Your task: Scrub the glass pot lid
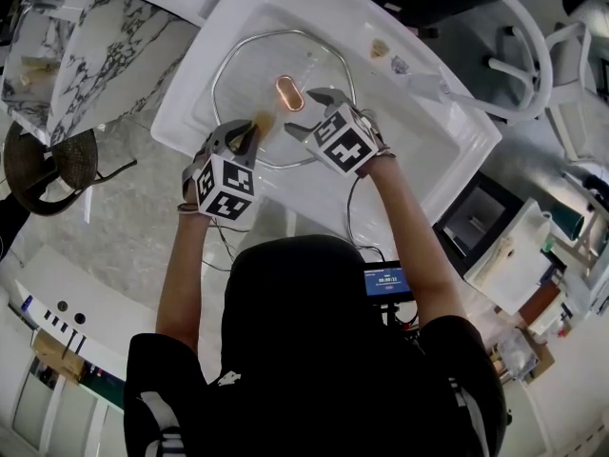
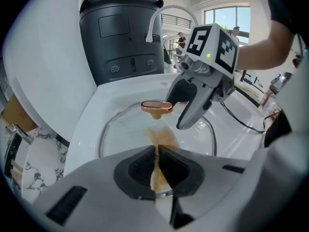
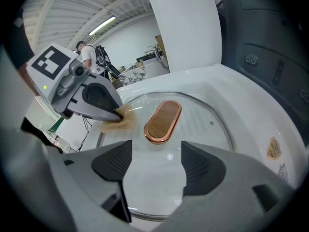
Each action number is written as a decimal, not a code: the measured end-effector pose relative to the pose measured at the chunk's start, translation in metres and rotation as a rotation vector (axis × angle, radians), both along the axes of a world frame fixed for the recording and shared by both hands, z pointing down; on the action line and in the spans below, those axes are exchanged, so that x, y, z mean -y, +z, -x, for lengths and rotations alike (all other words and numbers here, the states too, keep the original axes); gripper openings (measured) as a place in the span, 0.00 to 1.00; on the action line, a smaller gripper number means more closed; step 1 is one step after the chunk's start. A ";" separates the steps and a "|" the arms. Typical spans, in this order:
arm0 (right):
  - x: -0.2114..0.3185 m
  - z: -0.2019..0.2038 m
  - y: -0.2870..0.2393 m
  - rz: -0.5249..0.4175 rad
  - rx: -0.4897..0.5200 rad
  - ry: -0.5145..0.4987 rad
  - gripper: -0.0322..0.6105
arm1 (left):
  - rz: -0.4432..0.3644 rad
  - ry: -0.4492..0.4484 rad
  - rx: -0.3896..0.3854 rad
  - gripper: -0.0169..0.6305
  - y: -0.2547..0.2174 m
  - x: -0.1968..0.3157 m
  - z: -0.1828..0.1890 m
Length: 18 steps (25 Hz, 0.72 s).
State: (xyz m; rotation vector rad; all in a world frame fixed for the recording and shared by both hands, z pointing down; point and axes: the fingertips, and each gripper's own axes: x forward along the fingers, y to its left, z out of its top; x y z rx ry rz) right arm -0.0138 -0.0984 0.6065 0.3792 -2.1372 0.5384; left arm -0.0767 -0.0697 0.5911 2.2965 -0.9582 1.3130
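Note:
A glass pot lid (image 1: 243,69) with a metal rim lies flat in the white sink (image 1: 447,150); its copper oval knob (image 1: 289,92) faces up. My left gripper (image 1: 251,133) is shut on a tan scrub pad (image 1: 264,120) that touches the glass near the lid's front edge. In the left gripper view the pad (image 2: 157,170) is pinched between the shut jaws over the lid (image 2: 120,129), short of the knob (image 2: 156,106). My right gripper (image 1: 312,114) stands open just right of the knob, over the glass. Its jaws (image 3: 157,163) hold nothing, with the knob (image 3: 163,121) ahead of them.
A white curved faucet (image 1: 500,22) rises at the sink's far right. A black appliance (image 2: 120,33) stands behind the sink. A marble counter (image 1: 95,55) lies to the left and a dark stool (image 1: 57,160) below it. A sticker (image 1: 380,49) marks the sink's back wall.

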 end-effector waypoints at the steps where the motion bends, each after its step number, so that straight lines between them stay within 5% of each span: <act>1: 0.000 0.000 0.000 0.000 0.000 0.001 0.52 | 0.007 0.001 -0.004 0.05 0.000 -0.002 0.000; 18: 0.000 0.000 0.000 0.005 0.001 -0.002 0.52 | 0.067 0.014 -0.018 0.05 0.001 -0.003 0.000</act>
